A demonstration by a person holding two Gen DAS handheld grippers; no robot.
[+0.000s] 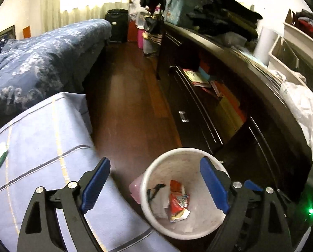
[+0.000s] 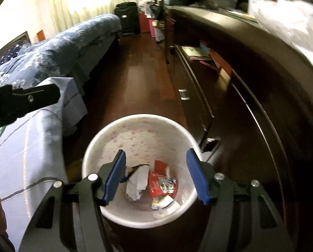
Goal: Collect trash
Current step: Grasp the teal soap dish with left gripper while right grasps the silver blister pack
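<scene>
A bed (image 1: 41, 56) with a blue patterned cover fills the upper left of both views, and a dark wooden cabinet (image 1: 229, 96) runs down the right side, its top surface piled with clothes and white plastic bags. Between them lies the brown wooden floor (image 1: 131, 105). A pale blue checked cloth (image 1: 51, 142) covers something in the lower left. The white trash bin (image 2: 106, 145) stands on the floor at bottom centre, just beside that cloth. Inside it lie a red wrapper (image 2: 162, 183) and crumpled white paper (image 2: 136, 182), plus a dark scrap that is hard to identify. The right gripper (image 2: 156, 175) hovers directly over the bin, jaws wide and empty. The left gripper (image 1: 156, 187) hangs over the bin's left edge, jaws wide too, holding nothing.
</scene>
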